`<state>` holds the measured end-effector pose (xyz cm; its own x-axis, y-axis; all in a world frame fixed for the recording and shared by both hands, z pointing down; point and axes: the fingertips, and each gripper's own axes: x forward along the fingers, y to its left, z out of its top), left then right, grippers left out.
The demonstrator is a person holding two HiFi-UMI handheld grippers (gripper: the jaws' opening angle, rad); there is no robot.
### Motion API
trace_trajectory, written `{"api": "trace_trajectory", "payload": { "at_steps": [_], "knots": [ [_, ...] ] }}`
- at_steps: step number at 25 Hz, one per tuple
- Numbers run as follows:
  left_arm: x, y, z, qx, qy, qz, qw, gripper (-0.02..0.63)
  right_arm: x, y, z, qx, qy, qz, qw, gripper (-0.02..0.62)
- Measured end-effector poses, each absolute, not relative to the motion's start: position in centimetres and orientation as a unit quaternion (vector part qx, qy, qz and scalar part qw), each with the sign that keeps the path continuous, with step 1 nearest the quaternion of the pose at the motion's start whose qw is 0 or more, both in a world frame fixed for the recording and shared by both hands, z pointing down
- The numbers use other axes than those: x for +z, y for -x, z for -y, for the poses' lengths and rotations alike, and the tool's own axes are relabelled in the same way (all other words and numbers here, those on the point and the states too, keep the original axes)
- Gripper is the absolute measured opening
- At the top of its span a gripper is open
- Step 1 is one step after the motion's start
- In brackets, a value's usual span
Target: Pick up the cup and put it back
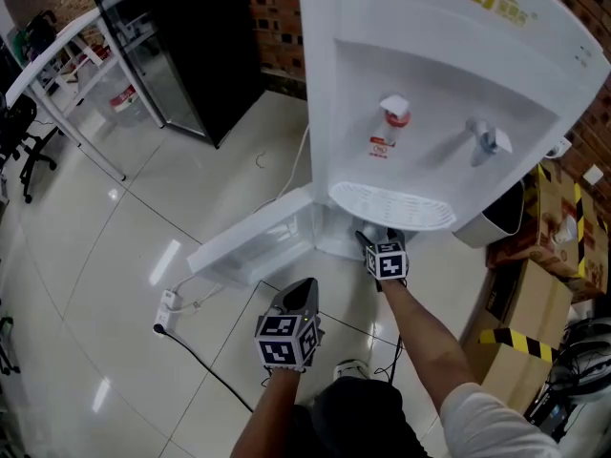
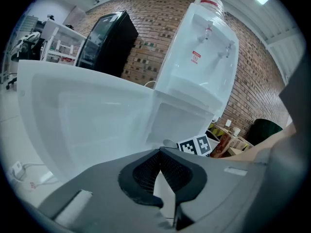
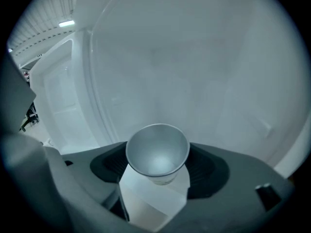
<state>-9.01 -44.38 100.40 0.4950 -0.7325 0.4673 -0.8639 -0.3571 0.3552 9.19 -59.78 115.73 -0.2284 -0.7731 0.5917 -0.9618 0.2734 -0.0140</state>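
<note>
A white paper cup (image 3: 158, 152) stands upright between the jaws of my right gripper (image 3: 158, 171), its sides touching both dark pads, so the gripper is shut on it. It is inside the white cabinet at the bottom of the water dispenser (image 1: 430, 93). In the head view the right gripper (image 1: 374, 239) reaches under the drip tray (image 1: 391, 206) and the cup is hidden. My left gripper (image 1: 304, 289) hangs shut and empty in front of the open cabinet door (image 1: 253, 246); in its own view the left gripper (image 2: 160, 152) has its tips together.
A black glass-door fridge (image 1: 181, 46) stands at the back left beside a white table (image 1: 67, 46). Cardboard boxes (image 1: 554, 218) and a dark bin (image 1: 492, 218) crowd the right. A power strip (image 1: 167, 308) with its cable lies on the tiled floor.
</note>
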Motion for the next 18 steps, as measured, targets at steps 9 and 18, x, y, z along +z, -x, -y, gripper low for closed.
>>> {"api": "trace_trajectory", "payload": {
  "at_steps": [9, 18],
  "knots": [
    [96.7, 8.8, 42.3, 0.123, -0.806, 0.498, 0.296, 0.000, 109.5, -8.4, 54.2, 0.193, -0.554, 0.778, 0.225, 0.360],
    [82.0, 8.3, 35.1, 0.122, -0.799, 0.484, 0.336, 0.000, 91.4, -6.4, 42.9, 0.196, -0.531, 0.788, 0.242, 0.357]
  ]
}}
